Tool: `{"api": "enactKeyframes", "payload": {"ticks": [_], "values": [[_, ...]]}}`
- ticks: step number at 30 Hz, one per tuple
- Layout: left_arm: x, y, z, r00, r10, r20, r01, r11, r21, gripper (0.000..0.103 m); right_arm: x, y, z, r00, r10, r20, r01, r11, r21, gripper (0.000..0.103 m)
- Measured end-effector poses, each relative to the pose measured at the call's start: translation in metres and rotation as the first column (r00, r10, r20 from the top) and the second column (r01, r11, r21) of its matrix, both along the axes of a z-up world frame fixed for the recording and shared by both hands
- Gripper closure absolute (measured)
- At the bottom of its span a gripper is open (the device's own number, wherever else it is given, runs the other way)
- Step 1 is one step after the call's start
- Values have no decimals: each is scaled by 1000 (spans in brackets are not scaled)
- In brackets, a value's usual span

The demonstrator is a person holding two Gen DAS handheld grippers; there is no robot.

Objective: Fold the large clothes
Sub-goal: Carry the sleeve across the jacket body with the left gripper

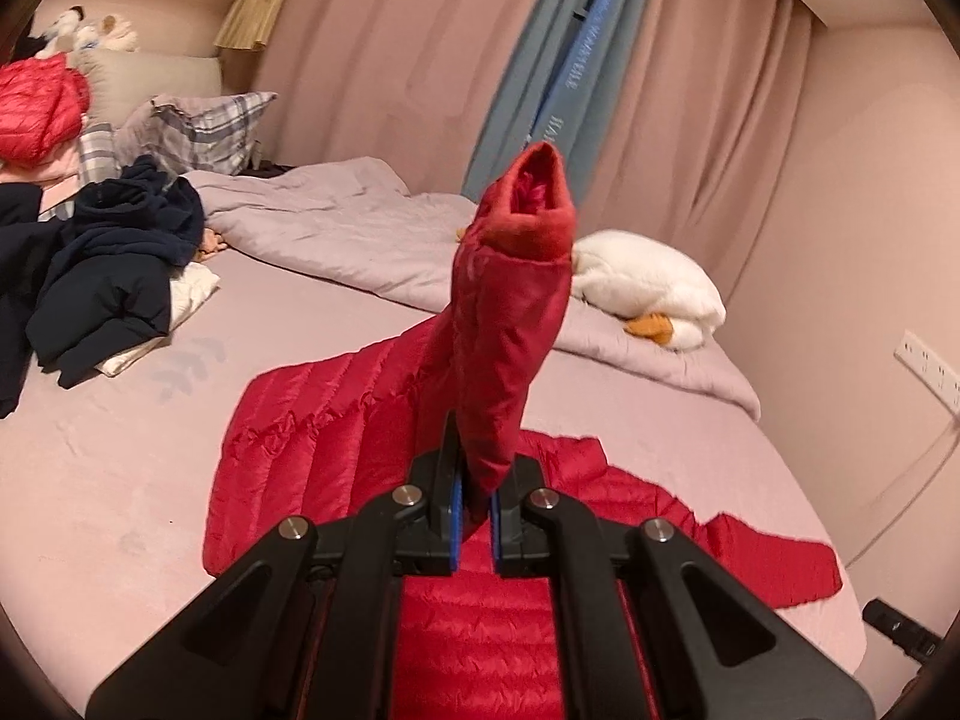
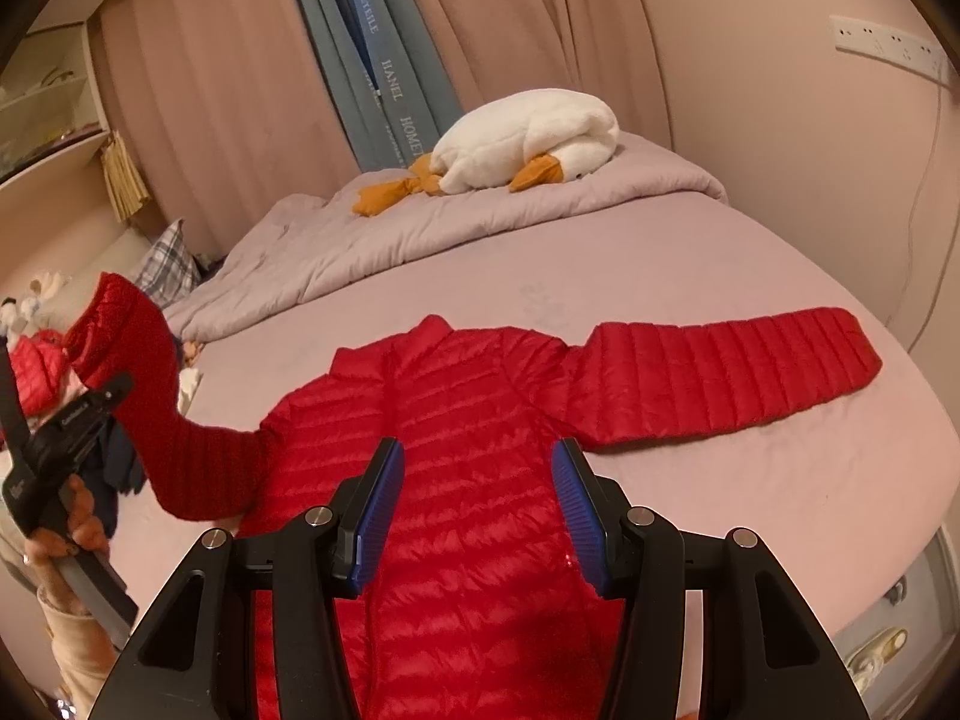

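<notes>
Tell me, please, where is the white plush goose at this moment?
The white plush goose lies on the crumpled grey duvet at the far side of the bed, before the curtains, beyond the red jacket in the right wrist view.

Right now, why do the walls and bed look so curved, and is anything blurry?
Left wrist view: fisheye lens bows the curtains and bed; dark rounded corners; warm, dim light; the lifted red sleeve in the left tool is slightly soft. Right wrist view: same bowing; the jacket looks sharp.

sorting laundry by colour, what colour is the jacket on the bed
Red, with quilted horizontal stitching. The jacket shows best in the right wrist view.
</notes>
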State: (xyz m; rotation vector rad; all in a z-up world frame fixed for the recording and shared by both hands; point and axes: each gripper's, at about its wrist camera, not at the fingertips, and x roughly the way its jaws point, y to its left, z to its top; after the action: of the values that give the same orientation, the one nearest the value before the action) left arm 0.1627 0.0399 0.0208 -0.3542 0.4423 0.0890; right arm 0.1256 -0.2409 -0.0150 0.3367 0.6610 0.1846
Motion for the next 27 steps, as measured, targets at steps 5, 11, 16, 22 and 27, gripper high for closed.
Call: {"api": "enactKeyframes", "payload": {"ticks": [5, 11, 16, 22, 27], "values": [[9, -8, -13, 998, -37, -50, 36, 999, -17, 97, -2, -1, -4, 1000, -4, -11, 4, 1000, -2, 50], [17, -19, -22, 994, -73, -83, 72, 997, -18, 97, -5, -5, -6, 1000, -20, -18, 20, 1000, 5, 50], [23, -32, -34, 986, -109, -125, 110, 994, 2, 97, -8, -5, -6, 999, -30, -17, 30, 999, 10, 50], [30, -51, -48, 970, -169, -176, 174, 985, 13, 97, -10, -5, -7, 999, -34, -28, 34, 999, 5, 50], [35, -62, -61, 954, -201, -222, 210, 978, 17, 97, -12, -8, -8, 998, -44, -32, 45, 999, 6, 50]]}}
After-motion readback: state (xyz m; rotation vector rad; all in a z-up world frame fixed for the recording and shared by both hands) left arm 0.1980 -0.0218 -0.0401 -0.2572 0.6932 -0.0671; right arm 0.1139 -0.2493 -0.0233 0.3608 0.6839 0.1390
